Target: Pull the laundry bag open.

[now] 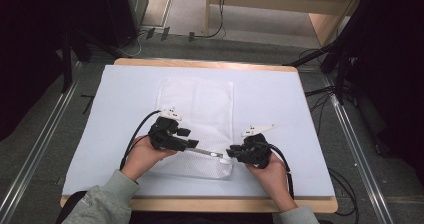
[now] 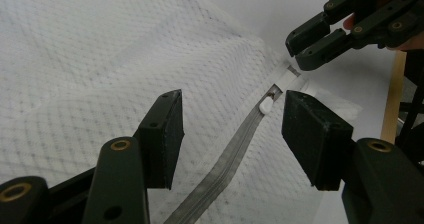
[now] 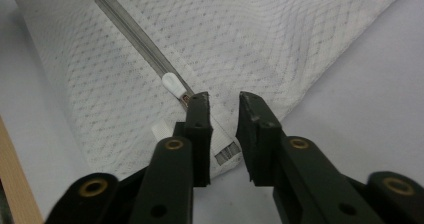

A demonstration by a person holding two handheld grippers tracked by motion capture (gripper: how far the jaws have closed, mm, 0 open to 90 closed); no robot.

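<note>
— Black fingers (image 2: 160, 134) of the left gripper (image 2: 232, 131) rise at the bottom of its own view, spread apart with nothing pressed between them. What lies in the gap?

— Between them runs the grey zipper (image 2: 225, 159) of a white mesh laundry bag (image 2: 100, 59), slanting from the lower middle toward the upper right of the frame. Its small white plastic zipper pull (image 2: 266, 105) sits just beyond the fingers, untouched.

— And the right gripper (image 3: 224, 115)?

— In its own view its fingers (image 3: 199, 129) stand narrowly apart over the bag's corner, where a white fabric tab with a printed label (image 3: 225, 149) sticks out. They seem to straddle the tab without pinching it, though the contact is hard to judge. The pull (image 3: 173, 85) lies just beyond the left finger's tip.

— Where is the bag in the high view?

— Flat on the pale blue cloth-covered surface (image 1: 280, 99), in the middle of the frame, its zipper edge (image 1: 202, 152) toward the bottom. The left gripper (image 1: 192, 144) is at the lower left of the bag, the right gripper (image 1: 231, 154) at its lower right corner, each held in a hand (image 1: 142, 159). The two point toward each other along the zipper.
</note>
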